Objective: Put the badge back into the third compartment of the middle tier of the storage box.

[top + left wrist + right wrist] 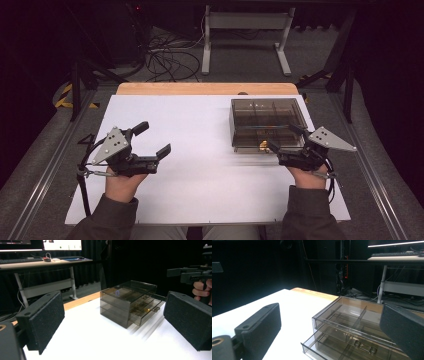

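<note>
Showing both grippers spread wide, empty: right gripper [285,139] at the front of the smoky drawer box [267,124], its lower drawer [342,347] partly out; left gripper [152,137] over bare white tabletop [200,165], well apart.

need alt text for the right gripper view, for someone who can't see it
A smoky see-through drawer box sits on a white table, its lower drawer pulled partly out to show dividers inside. The right gripper frames it with two black padded jaws spread wide, holding nothing. A dark room with a desk lies behind.
</note>
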A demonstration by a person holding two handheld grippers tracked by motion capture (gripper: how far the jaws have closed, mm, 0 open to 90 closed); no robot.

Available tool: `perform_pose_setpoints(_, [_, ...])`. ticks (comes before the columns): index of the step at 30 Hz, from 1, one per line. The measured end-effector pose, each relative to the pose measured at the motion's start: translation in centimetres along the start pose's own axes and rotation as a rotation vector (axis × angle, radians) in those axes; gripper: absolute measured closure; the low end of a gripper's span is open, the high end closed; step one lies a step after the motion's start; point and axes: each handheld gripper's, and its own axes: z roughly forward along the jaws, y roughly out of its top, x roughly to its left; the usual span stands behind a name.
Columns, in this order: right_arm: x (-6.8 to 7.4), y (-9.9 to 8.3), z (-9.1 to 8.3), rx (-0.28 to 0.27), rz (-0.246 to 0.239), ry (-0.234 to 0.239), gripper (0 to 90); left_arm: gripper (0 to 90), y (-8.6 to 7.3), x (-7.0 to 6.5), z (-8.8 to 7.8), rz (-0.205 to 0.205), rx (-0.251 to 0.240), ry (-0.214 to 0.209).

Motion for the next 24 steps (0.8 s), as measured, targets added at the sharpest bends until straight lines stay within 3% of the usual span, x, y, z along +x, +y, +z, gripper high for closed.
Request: perform_pose_setpoints(24, [-0.3, -0.6, -0.2, -0.013, 0.015, -0.006, 4.2, 4.2, -1.4, 1.7, -3.0, -0.001, -0.026, 0.034])
